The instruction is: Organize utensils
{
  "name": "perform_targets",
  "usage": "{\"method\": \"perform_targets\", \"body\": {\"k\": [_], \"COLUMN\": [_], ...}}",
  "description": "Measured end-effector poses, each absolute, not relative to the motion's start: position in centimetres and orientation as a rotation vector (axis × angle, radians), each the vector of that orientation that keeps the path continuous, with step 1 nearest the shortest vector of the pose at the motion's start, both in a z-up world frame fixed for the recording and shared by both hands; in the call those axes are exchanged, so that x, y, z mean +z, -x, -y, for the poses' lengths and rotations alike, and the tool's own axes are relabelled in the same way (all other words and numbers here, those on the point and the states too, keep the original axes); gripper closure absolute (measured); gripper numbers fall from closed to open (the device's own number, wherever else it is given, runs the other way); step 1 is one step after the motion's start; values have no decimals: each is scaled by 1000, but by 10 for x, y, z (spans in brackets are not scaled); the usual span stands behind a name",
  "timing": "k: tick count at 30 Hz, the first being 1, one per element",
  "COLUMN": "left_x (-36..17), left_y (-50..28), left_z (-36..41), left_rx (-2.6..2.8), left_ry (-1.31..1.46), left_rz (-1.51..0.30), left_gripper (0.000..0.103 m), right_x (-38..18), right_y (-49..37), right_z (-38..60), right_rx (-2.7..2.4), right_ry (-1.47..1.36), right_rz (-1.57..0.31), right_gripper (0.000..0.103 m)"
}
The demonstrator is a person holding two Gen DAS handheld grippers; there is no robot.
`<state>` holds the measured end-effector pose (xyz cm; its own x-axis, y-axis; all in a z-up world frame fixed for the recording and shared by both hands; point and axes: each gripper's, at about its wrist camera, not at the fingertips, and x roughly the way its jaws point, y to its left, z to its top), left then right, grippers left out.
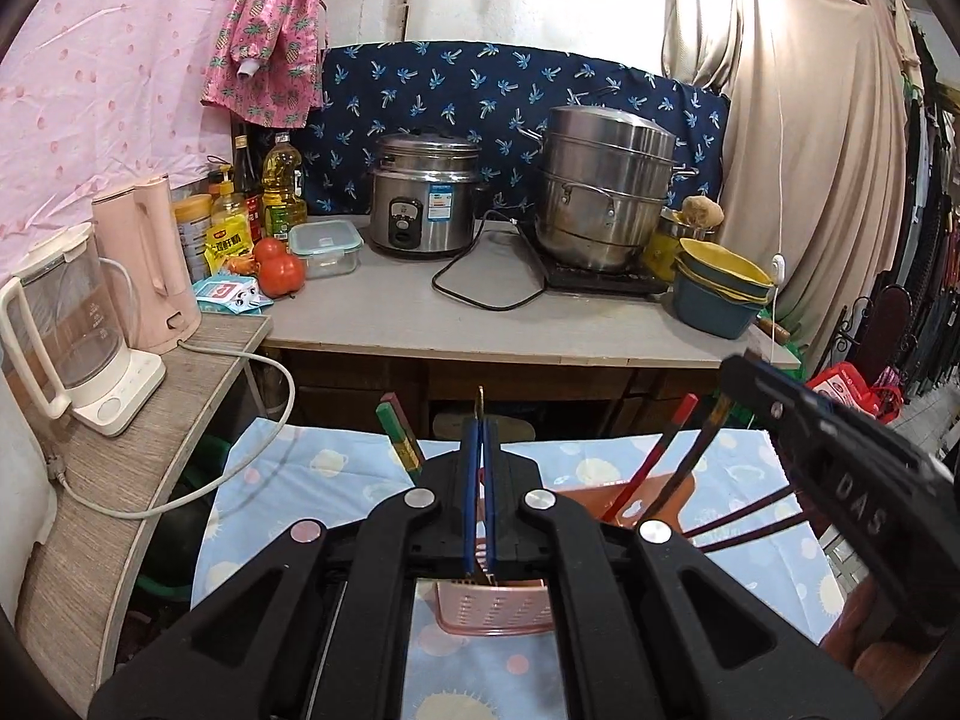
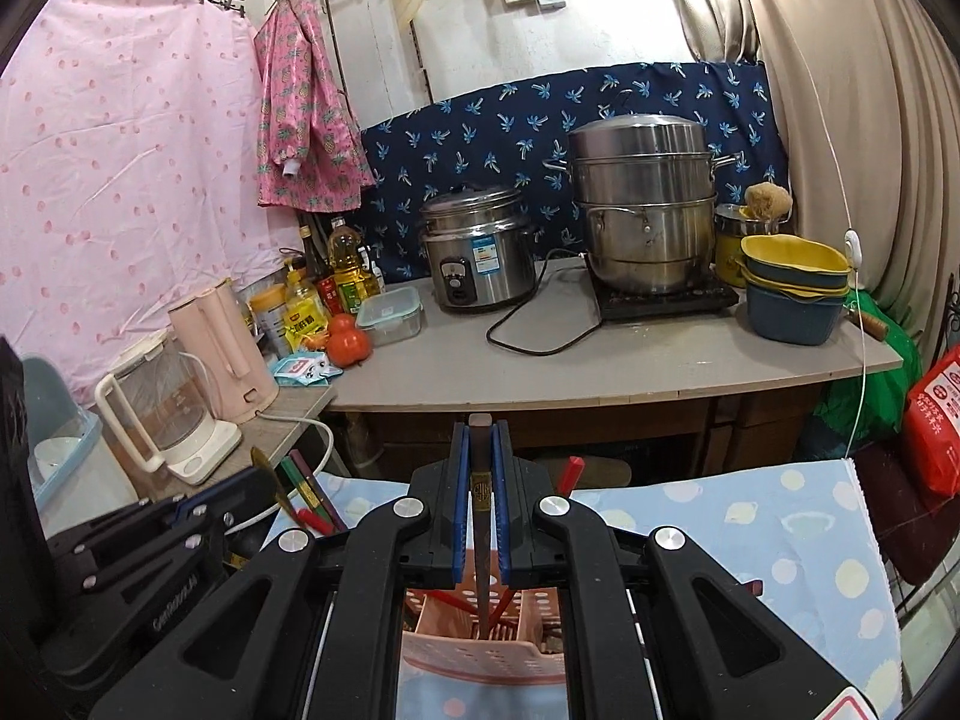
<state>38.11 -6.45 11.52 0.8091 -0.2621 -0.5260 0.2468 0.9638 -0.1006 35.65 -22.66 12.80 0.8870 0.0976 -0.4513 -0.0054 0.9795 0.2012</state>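
Observation:
My left gripper is shut on a thin gold-coloured utensil, whose lower end reaches into a pink perforated holder. Green and red chopsticks stand to its left, and red and dark chopsticks to its right. My right gripper is shut on a dark chopstick with a gold emblem, upright over the same pink holder, where red chopsticks lean. Each gripper shows in the other's view: the right gripper at the right, the left gripper at the left.
The holder stands on a blue spotted cloth. Behind is a grey counter with a rice cooker, a steel steamer pot, stacked bowls and tomatoes. Two kettles stand on a side shelf at the left.

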Motion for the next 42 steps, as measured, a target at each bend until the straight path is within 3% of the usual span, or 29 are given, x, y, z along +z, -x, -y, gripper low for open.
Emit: {"method": "perform_targets", "body": {"k": [10,12,15,18,19,20,27,36,42], "left_x": [105,102,100,99,100,100,103,103,100], "left_y": [-393,-393,-390,-384,-381,-380,-362,-324,-294], "left_z": [69,69,68,70,70,70,66,56,55], "left_rx": [-265,-266,-267,-266,-260,-255,-249,-231,-217], "left_ry": [34,39,41,38,36,36,43,43,40], "left_rz": [-604,-611,-606,-598,-594,-589,-581,-587,-598], "left_gripper": [102,101,90,80,69,64,64,63,51], "right_x": [119,117,116,114,113,113,112,109,98], "right_y": [-360,-359,-356,-353,-352,-351,-334,-287,-253], "right_z": [223,225,227,228,229,229,231,227,223], "right_rx": [59,55,43,38,37,36,31,25,28], "right_ry": [-178,-183,-187,-188,-189,-188,-186,-154,-152], "right_rz": [-496,-493,-487,-489,-491,-493,-507,-518,-553], "right_gripper": [96,90,72,72,72,72,69,53,49]}}
